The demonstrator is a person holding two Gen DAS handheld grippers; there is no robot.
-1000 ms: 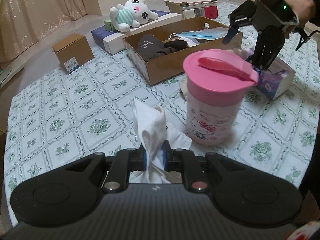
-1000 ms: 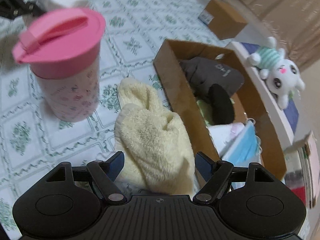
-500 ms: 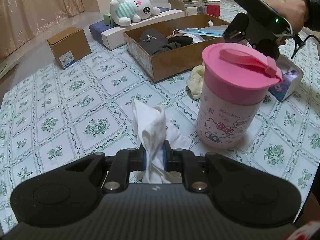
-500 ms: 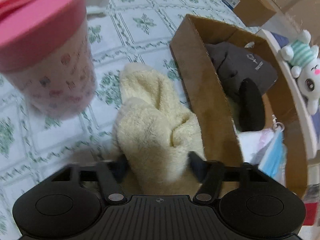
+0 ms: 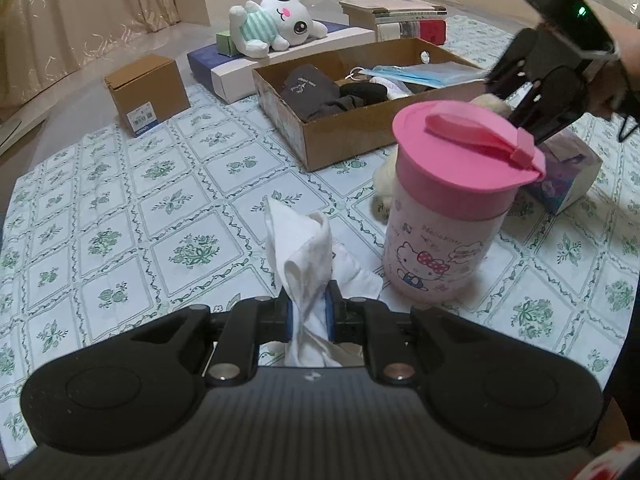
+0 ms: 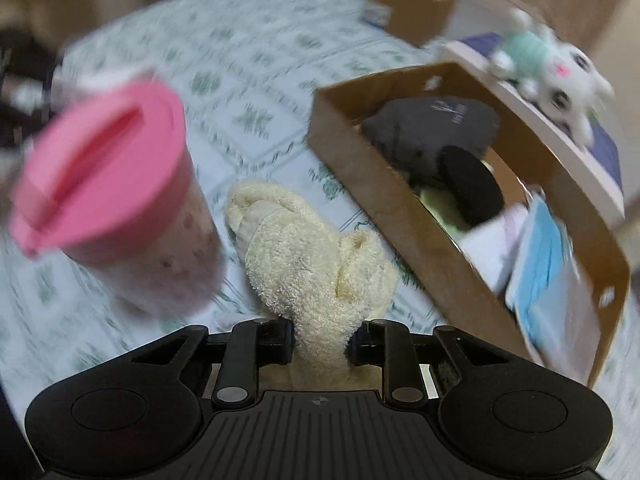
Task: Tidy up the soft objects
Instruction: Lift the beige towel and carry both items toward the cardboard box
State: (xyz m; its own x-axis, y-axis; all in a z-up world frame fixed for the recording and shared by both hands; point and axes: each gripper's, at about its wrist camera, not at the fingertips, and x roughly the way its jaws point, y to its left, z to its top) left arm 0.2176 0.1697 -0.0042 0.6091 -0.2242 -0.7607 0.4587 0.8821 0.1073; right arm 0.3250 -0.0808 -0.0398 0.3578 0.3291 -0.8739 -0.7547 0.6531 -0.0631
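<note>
My left gripper point(image 5: 308, 312) is shut on a white cloth point(image 5: 308, 248) that hangs just above the patterned tablecloth. My right gripper point(image 6: 322, 340) is shut on a fluffy cream towel point(image 6: 304, 252) and lifts it beside the open cardboard box point(image 6: 404, 216); the gripper also shows in the left wrist view point(image 5: 532, 92), behind the cup. The box point(image 5: 352, 132) holds dark cloths point(image 5: 316, 92), a black sock and blue face masks point(image 5: 416, 72). A white plush toy point(image 5: 276, 24) lies on a flat box behind it.
A pink-lidded cartoon cup point(image 5: 452, 208) stands between the two grippers, close to the towel. A tissue box point(image 5: 568, 176) sits at the right. A small brown carton point(image 5: 146, 92) stands at the far left, stacked books point(image 5: 400, 16) at the back.
My right gripper went from open around the cream towel to shut on it and now lifts it. My left gripper has kept its hold on the white cloth and shifted slightly.
</note>
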